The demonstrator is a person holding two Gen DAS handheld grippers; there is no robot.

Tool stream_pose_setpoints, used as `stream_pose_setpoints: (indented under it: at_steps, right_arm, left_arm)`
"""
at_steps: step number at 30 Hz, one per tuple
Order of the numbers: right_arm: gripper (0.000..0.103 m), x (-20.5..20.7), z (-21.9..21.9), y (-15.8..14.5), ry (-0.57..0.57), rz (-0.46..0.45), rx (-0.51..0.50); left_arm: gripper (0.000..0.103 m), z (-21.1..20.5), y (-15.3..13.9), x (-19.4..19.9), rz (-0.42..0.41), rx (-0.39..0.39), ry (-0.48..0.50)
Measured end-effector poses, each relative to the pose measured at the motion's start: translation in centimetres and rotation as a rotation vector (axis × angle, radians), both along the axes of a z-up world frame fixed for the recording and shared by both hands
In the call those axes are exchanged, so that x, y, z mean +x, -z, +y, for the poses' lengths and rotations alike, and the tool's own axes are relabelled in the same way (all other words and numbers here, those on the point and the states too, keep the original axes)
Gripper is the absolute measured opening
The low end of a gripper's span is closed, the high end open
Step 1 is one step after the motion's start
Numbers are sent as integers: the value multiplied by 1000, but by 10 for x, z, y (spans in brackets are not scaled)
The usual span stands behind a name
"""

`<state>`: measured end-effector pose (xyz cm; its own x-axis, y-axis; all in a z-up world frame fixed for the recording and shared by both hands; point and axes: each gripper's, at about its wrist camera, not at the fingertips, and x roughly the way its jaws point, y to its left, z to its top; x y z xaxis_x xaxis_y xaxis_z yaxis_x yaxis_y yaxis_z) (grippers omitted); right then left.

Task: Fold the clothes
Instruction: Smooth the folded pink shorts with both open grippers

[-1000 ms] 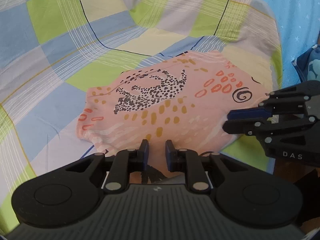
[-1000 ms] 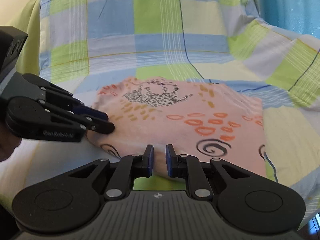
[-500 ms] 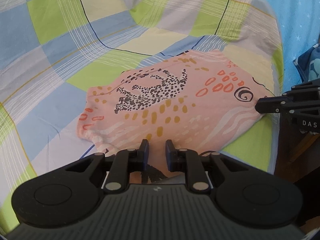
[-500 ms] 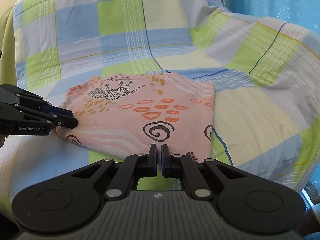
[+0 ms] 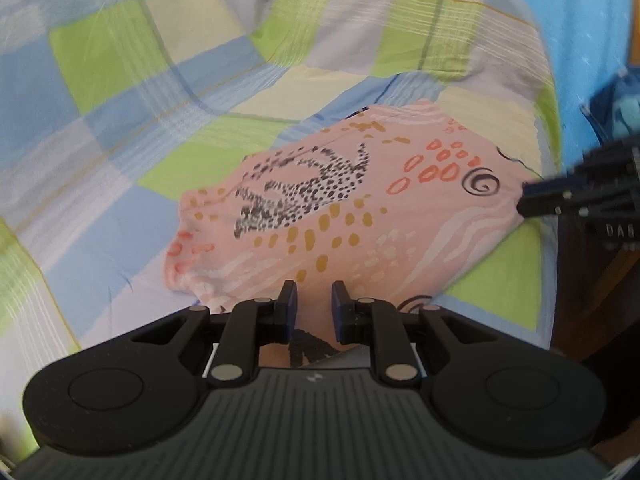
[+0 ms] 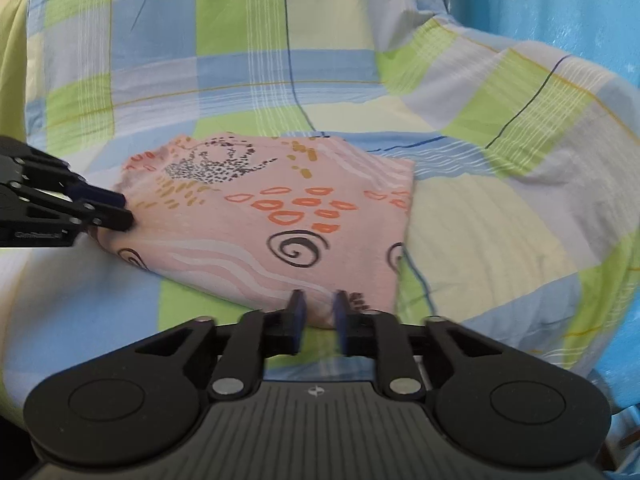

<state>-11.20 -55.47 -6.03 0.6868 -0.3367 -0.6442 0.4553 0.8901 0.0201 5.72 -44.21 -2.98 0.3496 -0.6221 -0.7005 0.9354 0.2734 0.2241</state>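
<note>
- Your left gripper and right gripper both stand parted, holding nothing, at the near edge of the pink patterned folded garment
- It lies flat on the checked blue-and-green sheet, so the edges line up squarely

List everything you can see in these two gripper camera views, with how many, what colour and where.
Folded garment: one, pink with black dotted print, orange rings, mustard dashes, black spirals and white wavy lines; lying on the checked sheet.
Checked sheet: one, blue, green, pale yellow and white; draped over a seat, under the garment.
Backdrop: blue, behind the seat on the right.
Patterned blue item: one, at the right edge of the left wrist view; too little visible to identify.
Left gripper: black with blue pads, around the garment's near edge, fabric between the pads.
Right gripper: black with blue pads, around the garment's near corner edge.
</note>
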Motion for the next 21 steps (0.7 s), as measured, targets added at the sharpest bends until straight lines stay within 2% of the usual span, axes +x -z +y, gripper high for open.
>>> stream_pose_setpoints:
  at_steps: [7, 8, 9, 12, 15, 17, 21]
  right_arm:
    - [30, -1, 27, -10, -150, 69, -188]
    - [30, 2, 27, -8, -163, 74, -184]
    - [30, 4, 26, -7, -175, 77, -176]
    - [31, 0, 10, -9, -145, 17, -53]
    - [36, -7, -13, -16, -87, -48, 35]
    - [39, -7, -32, -15, -50, -71, 55]
    - [39, -3, -74, -9, 14, -132, 92]
  left_arm:
    - [19, -4, 3, -26, -85, 20, 114]
    - [20, -4, 4, -30, -97, 23, 130]
    - [20, -5, 4, -34, -110, 26, 146]
    - [20, -7, 4, -43, -137, 26, 186]
    - [20, -15, -3, -44, -120, -20, 177]
    - [21, -26, -4, -45, -113, -35, 170]
    - [23, -49, 2, -46, -93, -44, 157]
